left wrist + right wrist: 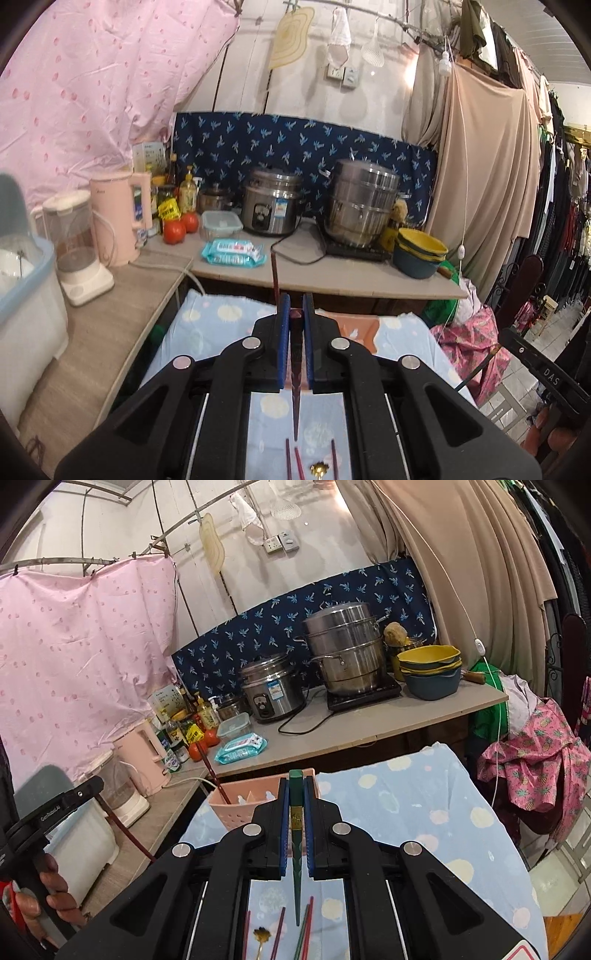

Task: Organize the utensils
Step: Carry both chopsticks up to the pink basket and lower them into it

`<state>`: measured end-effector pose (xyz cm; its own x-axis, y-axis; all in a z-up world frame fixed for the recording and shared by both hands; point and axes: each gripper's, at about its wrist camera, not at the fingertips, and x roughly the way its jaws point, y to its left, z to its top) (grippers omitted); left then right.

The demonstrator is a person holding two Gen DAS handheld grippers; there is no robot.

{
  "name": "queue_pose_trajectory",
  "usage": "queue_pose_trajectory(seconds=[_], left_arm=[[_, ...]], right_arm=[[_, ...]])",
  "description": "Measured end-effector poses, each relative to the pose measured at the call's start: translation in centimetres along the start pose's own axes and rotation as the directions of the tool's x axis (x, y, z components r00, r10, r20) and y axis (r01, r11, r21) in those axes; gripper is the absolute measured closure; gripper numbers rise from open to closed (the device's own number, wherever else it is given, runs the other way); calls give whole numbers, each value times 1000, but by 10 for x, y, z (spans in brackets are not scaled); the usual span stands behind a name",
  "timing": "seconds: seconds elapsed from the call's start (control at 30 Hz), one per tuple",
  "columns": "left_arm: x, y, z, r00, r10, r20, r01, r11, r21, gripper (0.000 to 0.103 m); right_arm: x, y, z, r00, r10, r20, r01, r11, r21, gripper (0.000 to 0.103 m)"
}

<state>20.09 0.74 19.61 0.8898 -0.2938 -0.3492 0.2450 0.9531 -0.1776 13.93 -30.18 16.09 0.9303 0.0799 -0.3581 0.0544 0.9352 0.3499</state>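
Pink basket (236, 808) holds one dark-red chopstick (214, 775) (upright, leaning).

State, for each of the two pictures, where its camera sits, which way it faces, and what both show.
Left wrist: on the left gripper, facing the counter; it grips a dark red chopstick.
Right wrist: on the right gripper, gripping a green chopstick; a hand shows at the left edge.
Shared: rice cooker, steamer pot, blue tablecloth.
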Motion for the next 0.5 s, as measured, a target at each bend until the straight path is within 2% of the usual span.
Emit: queue_pose_trajectory(seconds=[0.3,0.5], left_arm=[[9,-14,60,990,-11,138,9,1000,17,96],[20,-14,89,968,-31,249,30,1000,6,96]], right_arm=[[35,15,55,995,78,66,-81,995,51,96],[57,18,84,983,129,129,-143,984,107,96]])
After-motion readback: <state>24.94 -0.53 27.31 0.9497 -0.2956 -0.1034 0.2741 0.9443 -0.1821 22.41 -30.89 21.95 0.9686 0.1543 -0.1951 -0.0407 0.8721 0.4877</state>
